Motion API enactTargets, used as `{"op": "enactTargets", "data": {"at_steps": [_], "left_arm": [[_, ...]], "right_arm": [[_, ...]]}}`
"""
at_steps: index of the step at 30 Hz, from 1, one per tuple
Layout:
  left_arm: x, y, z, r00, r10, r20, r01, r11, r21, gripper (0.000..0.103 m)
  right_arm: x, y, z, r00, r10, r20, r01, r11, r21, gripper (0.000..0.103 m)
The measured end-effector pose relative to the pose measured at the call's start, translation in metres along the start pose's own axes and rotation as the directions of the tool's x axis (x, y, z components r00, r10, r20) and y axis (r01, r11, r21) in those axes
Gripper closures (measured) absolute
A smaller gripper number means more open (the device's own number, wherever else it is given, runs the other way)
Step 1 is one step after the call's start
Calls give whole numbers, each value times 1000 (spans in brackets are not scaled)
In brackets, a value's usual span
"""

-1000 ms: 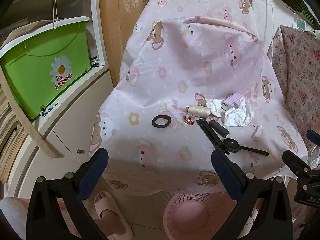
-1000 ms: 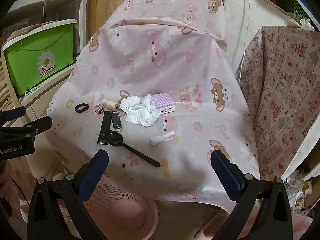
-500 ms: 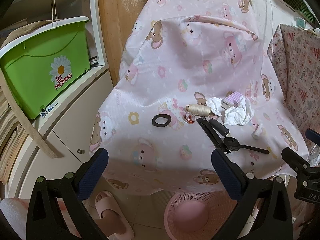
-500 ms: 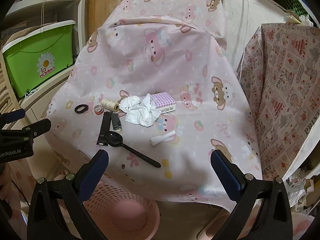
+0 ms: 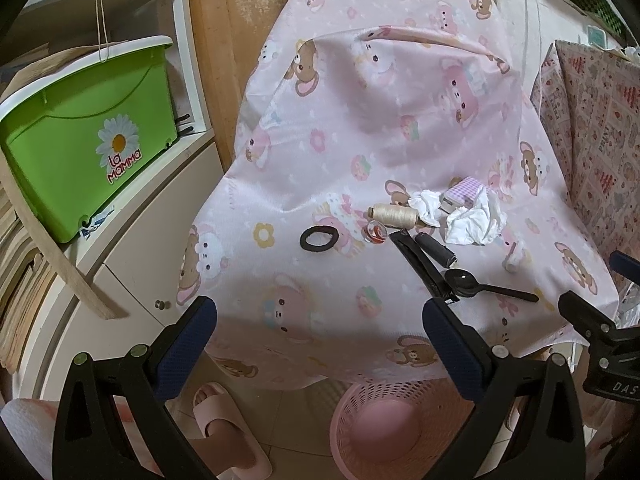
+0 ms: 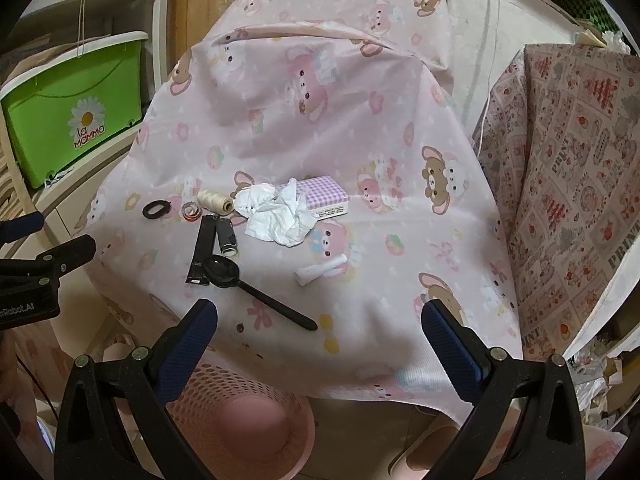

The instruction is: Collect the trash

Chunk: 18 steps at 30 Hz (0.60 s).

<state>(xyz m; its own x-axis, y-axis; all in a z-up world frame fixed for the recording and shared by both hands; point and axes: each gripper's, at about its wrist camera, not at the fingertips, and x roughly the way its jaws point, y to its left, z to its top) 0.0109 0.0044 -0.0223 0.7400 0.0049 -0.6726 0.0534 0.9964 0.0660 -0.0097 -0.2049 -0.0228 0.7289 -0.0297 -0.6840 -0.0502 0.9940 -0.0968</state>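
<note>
On the pink cartoon cloth lie a crumpled white tissue [image 6: 280, 216] [image 5: 472, 222], a purple checked box [image 6: 324, 196], a cream thread spool [image 6: 214, 202], a black hair tie [image 6: 157, 209] [image 5: 319, 237], a black wrapper strip [image 6: 202, 248], a black thread spool [image 6: 227, 238], a black spoon [image 6: 248, 284] [image 5: 480, 285] and a small white tube [image 6: 322, 271]. A pink mesh basket [image 6: 244, 416] [image 5: 400, 428] stands on the floor below the table edge. My left gripper [image 5: 320, 332] and right gripper [image 6: 320, 332] hang open, empty, short of the cloth's front edge.
A green lidded bin [image 5: 80, 140] sits on a white cabinet [image 5: 132, 280] at the left. A patterned cloth [image 6: 580, 168] covers something at the right. A pink slipper [image 5: 224, 428] is on the tiled floor beside the basket.
Both views have shifted only slightly; the table items sit a little lower in the right wrist view. Nothing on the cloth has moved and both grippers stay open.
</note>
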Motion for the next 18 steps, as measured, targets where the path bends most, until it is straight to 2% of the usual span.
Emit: {"op": "enactTargets", "data": {"at_steps": [18], "left_arm": [[6,-4,0,1000,11,-14,-11,1000,25,1]], "right_arm": [[8,4,0,1000,4,-19,-4,1000,1,0]]}}
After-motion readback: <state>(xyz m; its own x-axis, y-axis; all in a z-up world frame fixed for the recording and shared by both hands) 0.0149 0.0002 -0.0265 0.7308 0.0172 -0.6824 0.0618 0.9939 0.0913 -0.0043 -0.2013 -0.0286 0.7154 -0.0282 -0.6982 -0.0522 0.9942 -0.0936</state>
